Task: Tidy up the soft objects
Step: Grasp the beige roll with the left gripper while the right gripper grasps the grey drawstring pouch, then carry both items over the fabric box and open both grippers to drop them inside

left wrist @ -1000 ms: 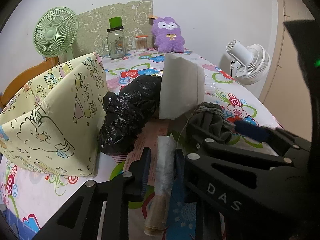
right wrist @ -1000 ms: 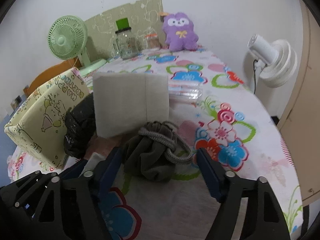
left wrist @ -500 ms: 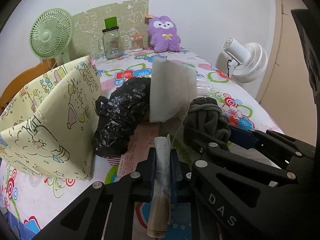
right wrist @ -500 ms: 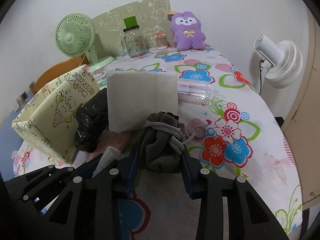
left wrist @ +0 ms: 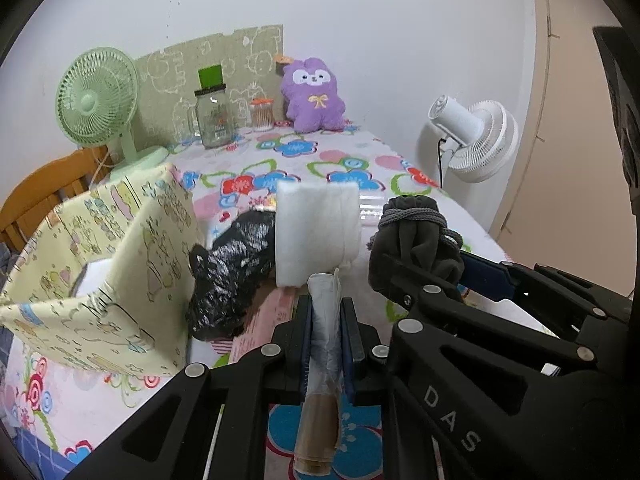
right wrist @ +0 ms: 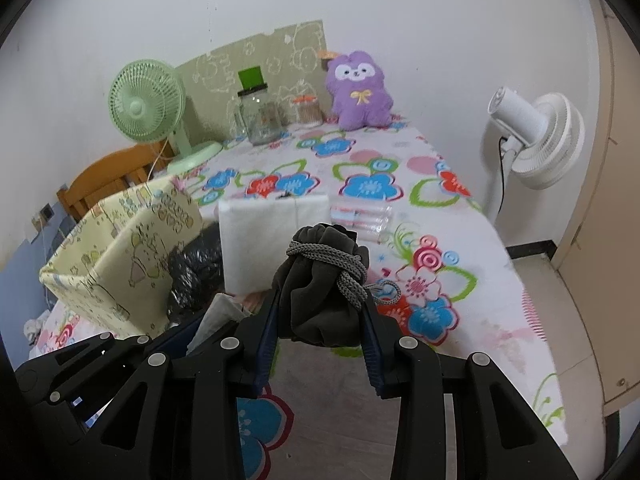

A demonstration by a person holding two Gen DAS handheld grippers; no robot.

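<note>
Item 1. Left tongs (left wrist: 325,316): closed on a thin roll (left wrist: 322,344) wrapped in clear crinkled plastic, tan at its near end; it looks like rolled stockings, though that is a guess. The pads clamp the roll about mid-length, and its tan end hangs unsupported toward the camera.

Item 2. Right tongs (right wrist: 322,312): closed on a dark grey drawstring pouch (right wrist: 320,280) of soft, matte, fleece-like cloth, its neck tied round with grey braided cord. The blue pads press its two sides; the pouch appears clear of the tabletop (right wrist: 440,216).

Item 3. Storage box (left wrist: 100,280): pale yellow, cartoon-printed fabric walls, open top, standing to the left of both held things. Probable destination.

Item 4. Remaining on the tabletop: a crumpled glossy black plastic bag (left wrist: 232,276) just beside the box; a white fibrous pad (left wrist: 316,232), rectangular and standing upright behind the bag.

Item 5. Tabletop covering: smooth flowered plastic sheet.

Risks, judged:
- The plastic wrap is slick, so the roll could slide out through the pads, heavy end first.
- The pouch is gripped by squashy cloth; it could sag or slip loose, and its trailing cord end (right wrist: 386,290) could snag.
- The two tongs sit close side by side, so a shared move to the box may bring them into collision.
- The box walls are limp; a nudge on the rim could fold one inward.
</note>
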